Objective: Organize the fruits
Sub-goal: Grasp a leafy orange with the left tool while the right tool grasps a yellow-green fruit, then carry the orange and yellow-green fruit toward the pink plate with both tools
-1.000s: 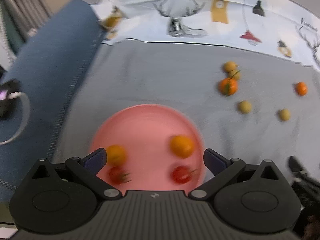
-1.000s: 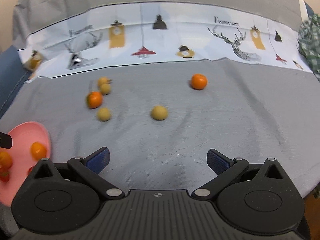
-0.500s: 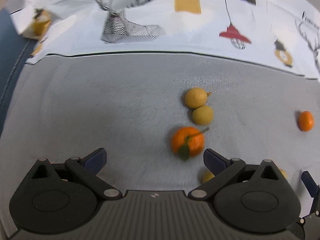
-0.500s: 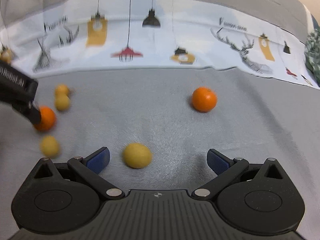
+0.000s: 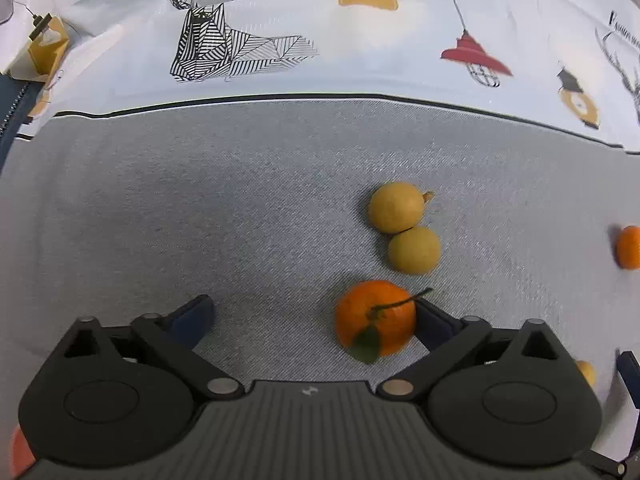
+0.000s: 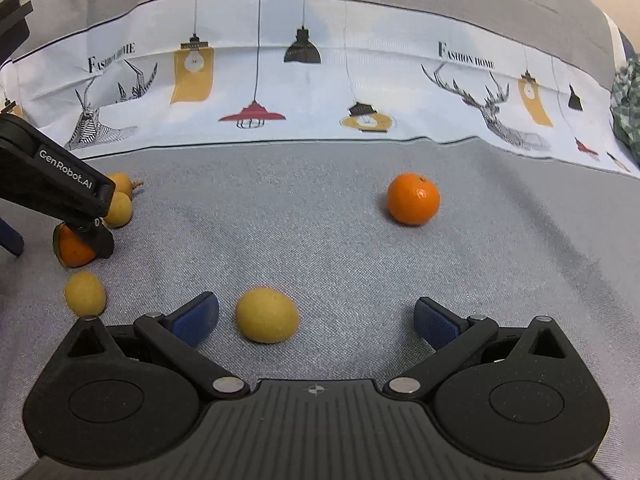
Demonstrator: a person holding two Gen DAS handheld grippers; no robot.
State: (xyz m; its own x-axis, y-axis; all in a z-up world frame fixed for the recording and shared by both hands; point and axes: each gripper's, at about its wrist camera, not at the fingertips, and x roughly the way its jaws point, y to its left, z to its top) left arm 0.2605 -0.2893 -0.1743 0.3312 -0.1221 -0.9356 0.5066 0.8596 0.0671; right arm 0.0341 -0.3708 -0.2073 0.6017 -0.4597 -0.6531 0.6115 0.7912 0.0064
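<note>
An orange with a stem and leaf point(image 5: 374, 322) lies on the grey cloth between the fingers of my left gripper point(image 5: 312, 316), close against the right pad; the jaws are closing and the left pad is still well clear. Two yellow fruits point(image 5: 396, 207) point(image 5: 414, 250) touch each other just beyond it. In the right wrist view a yellow fruit point(image 6: 266, 314) sits between the closing fingers of my right gripper point(image 6: 316, 318), nearer the left pad, with neither pad pressing on it. A second orange point(image 6: 413, 199) rests farther back. The left gripper point(image 6: 72, 196) shows at the left edge over its orange point(image 6: 72, 250).
One more yellow fruit point(image 6: 85, 293) lies left of my right gripper. A sliver of the pink plate point(image 5: 18, 452) shows at the bottom left. A white printed band point(image 6: 320, 80) with deer and lamps crosses the back. Green checked fabric point(image 6: 628, 108) lies at the far right.
My left gripper left the pink plate, moved right and sank over the leafed orange. My right gripper came forward and down around the yellow fruit. Both jaws have narrowed slightly.
</note>
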